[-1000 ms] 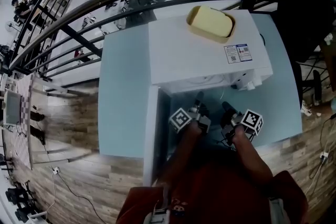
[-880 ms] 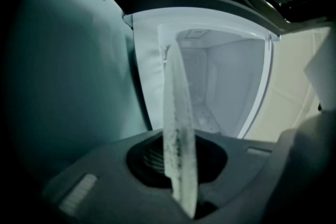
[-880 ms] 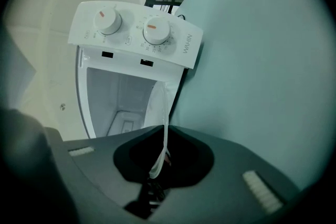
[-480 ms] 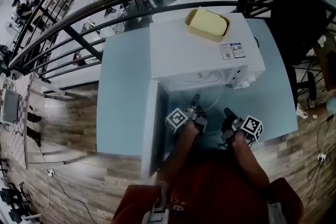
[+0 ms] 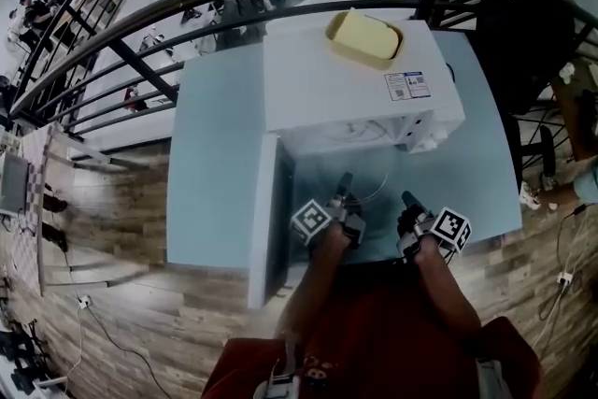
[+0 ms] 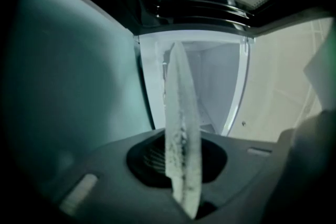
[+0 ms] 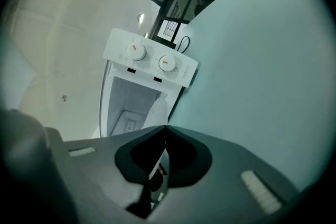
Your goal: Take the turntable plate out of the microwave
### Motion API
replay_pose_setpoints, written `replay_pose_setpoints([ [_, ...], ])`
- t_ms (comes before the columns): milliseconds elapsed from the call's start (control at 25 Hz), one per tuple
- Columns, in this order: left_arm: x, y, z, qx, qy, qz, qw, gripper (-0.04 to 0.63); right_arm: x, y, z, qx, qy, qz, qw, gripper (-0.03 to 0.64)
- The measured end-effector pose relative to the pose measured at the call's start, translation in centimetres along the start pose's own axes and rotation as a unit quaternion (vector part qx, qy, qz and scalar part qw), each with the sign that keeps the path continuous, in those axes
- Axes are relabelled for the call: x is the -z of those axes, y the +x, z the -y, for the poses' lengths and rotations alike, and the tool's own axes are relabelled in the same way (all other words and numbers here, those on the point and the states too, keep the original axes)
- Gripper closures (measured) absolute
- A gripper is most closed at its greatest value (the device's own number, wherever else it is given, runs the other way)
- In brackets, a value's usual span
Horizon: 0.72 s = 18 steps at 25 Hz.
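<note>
Just left of the left gripper point(image 5: 344, 189): the open door point(image 5: 266, 234) of the microwave point(image 5: 346, 93), swung out toward the person and seen edge-on from above. Clamped in that left gripper, jaws pinched nearly together: the near rim of the glass turntable plate point(image 6: 181, 107), running edge-on straight ahead from the jaws. Beyond the tips, straight ahead: the white cavity of the microwave. Between the two grippers in the head view: only a faint curved glint of the plate's rim, in front of the oven's mouth and over the pale blue table point(image 5: 215, 154). Cannot tell whether its far edge is still inside the cavity. To the right, level with the left gripper and near it: the right gripper point(image 5: 408, 201), likewise pointing at the opening. Jaws just squeezed tighter, meeting at the tips, with a thin translucent edge of the plate caught between them. Ahead of the right gripper and slightly to its right: the control panel point(image 7: 152, 57) with its two dials. Farther ahead of both grippers, on top of the microwave: a yellow dish point(image 5: 364, 37).
</note>
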<state>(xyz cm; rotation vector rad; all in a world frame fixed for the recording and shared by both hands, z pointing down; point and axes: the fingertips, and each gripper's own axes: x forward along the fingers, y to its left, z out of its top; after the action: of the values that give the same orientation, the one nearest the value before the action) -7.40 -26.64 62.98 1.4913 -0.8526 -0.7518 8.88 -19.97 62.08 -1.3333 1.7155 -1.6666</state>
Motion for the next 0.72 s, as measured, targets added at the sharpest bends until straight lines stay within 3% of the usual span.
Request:
replay_pose_setpoints([
  [200, 0.8, -1.1, 1.2, -0.004, 0.004, 0.019, 0.9998, 0.574, -0.6, -0.2, -0.7, -0.011, -0.033, -0.019, 0.999, 0.617],
  [400, 2.2, -2.7, 2.8, -0.010, -0.013, 0.045, 0.9989, 0.574, -2.0, -1.1, -1.8, -0.026, -0.102, -0.041, 0.994, 0.617],
  [520, 3.1, -3.2, 4.2, 0.005, -0.022, 0.064, 0.9977, 0.574, -3.1, -2.3, -2.4, -0.026, -0.163, -0.049, 0.985, 0.617],
  [720, 4.4, -4.9, 5.3, -0.016, -0.005, 0.077, 0.9969, 0.574, -4.3, -4.0, -3.7, -0.033, -0.254, -0.061, 0.965, 0.617],
])
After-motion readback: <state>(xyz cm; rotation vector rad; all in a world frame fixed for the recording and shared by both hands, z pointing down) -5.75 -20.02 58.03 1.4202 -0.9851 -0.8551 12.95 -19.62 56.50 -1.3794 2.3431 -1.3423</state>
